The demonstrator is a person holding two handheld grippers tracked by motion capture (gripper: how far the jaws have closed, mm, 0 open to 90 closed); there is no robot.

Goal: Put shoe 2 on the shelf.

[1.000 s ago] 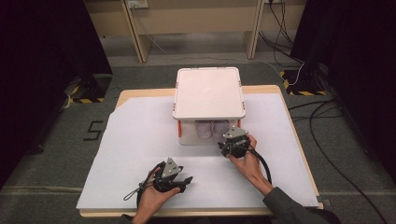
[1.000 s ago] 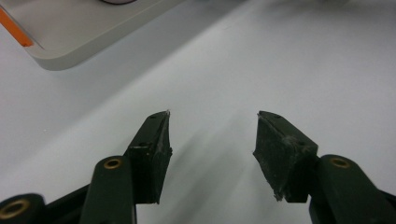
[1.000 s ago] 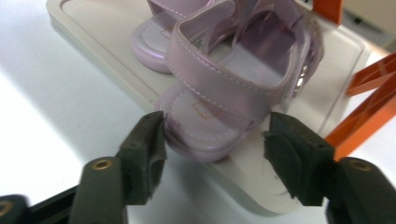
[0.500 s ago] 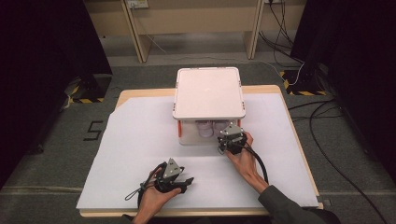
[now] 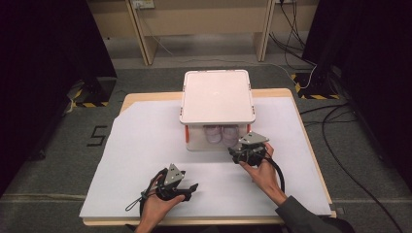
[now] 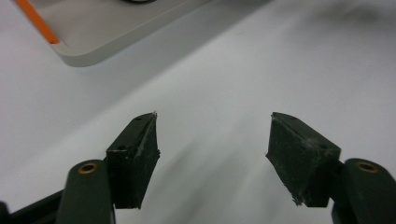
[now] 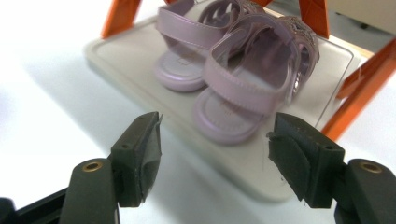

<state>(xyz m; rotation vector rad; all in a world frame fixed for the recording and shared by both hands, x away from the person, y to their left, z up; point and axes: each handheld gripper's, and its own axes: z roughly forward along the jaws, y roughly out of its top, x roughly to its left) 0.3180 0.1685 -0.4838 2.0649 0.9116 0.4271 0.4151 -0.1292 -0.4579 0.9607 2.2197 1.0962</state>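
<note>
Both grippers' jaws have just been opening, nothing between them. Right gripper (image 5: 239,154): mine, agape, facing lilac sandals (image 7: 233,74) inside clear storage box (image 5: 217,97) at twelve o'clock. Left gripper (image 5: 190,189): agape over white sheet (image 5: 136,160), seven o'clock of box.

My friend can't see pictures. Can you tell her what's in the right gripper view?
A pair of small lilac sandals sits side by side on the pale floor of a clear box with orange corner posts. The right tool points at them from close by, its two black jaws open with nothing between them. The box stands on a white sheet.
</note>
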